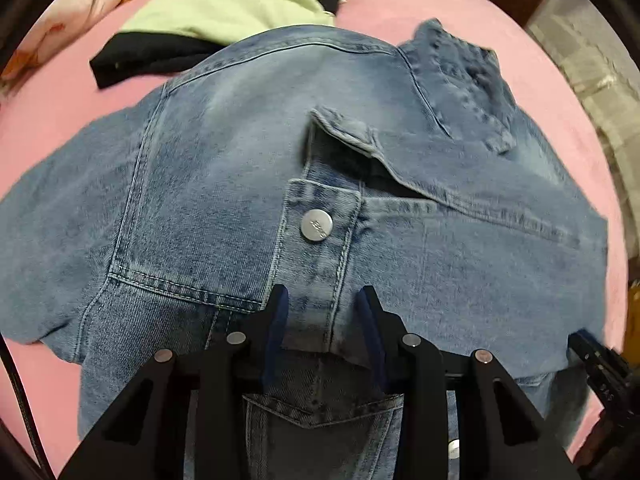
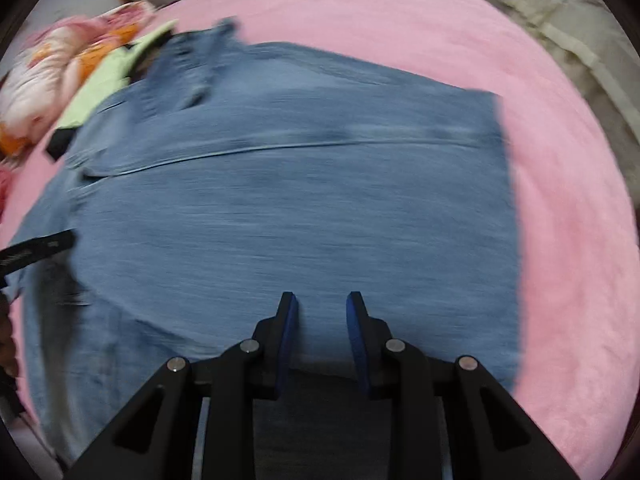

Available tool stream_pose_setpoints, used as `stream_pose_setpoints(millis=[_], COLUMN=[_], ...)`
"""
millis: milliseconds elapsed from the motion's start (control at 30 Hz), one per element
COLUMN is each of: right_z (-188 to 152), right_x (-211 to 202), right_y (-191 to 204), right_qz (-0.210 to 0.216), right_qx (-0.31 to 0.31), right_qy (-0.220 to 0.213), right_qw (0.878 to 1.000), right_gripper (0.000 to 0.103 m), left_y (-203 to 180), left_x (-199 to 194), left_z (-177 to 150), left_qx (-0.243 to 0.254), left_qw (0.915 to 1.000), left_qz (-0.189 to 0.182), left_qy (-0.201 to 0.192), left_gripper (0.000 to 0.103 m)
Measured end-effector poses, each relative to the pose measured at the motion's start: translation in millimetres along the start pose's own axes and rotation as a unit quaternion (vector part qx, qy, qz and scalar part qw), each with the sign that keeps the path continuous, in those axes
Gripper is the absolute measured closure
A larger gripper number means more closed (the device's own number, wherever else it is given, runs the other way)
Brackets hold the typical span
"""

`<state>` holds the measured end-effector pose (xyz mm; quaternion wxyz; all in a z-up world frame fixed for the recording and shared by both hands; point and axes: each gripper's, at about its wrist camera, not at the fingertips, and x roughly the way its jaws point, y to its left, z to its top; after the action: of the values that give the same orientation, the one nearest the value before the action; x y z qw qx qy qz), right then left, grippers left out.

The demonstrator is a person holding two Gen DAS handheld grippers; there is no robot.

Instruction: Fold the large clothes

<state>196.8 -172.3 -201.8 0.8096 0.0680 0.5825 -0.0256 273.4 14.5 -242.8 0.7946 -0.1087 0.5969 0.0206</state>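
- The denim jacket is lying spread across the middle of the pink bed, front side up, reaching close to the near edge.
- Toward the bed's far left corner, a light green garment is resting on top of a black one, just beyond the jacket's shoulder; a flowered cloth is sitting at that corner behind them.
- You are holding the left gripper low over the jacket's button strip, with its fingers apart and straddling the strip just below the silver button. Whether the pads are touching the denim, I cannot tell.
- The collar is lying rumpled on the far right of the jacket in the left wrist view.
- You are holding the right gripper over a flat stretch of denim near the bed's near edge, its fingers likewise apart with nothing between them. That view is blurred, so seams are hard to read.
- The jacket's right edge is running straight, with bare pink bed beyond it.
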Motion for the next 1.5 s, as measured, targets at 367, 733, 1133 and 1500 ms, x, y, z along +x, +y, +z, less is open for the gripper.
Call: stream_pose_setpoints(millis=[367, 733, 1133, 1500], right_z=[-8.3, -3.4, -7.6, 12.7], right_x=[-28.2, -47.4, -43.2, -31.8], right_y=[-13.9, 115.9, 262.8, 358.5], right_qz=[-0.014, 0.062, 0.137, 0.154], right_qx=[0.04, -0.066, -0.157, -0.171], right_qy=[0.011, 0.005, 0.025, 0.017], right_qw=[0.999, 0.996, 0.978, 0.973], right_gripper=[0.077, 0.077, 0.077, 0.077], left_y=[27.3, 113.5, 278.7, 451.9], left_x=[-35.2, -85.7, -116.1, -102.9], left_z=[-5.0, -32.8, -92.4, -115.2], left_qx=[-0.009, -0.076, -0.235, -0.435], left_qw=[0.9997, 0.9968, 0.9714, 0.8956], left_qz=[-0.013, -0.016, -0.03, -0.08], left_qy=[0.019, 0.015, 0.015, -0.046], left_gripper=[0.062, 0.057, 0.046, 0.036])
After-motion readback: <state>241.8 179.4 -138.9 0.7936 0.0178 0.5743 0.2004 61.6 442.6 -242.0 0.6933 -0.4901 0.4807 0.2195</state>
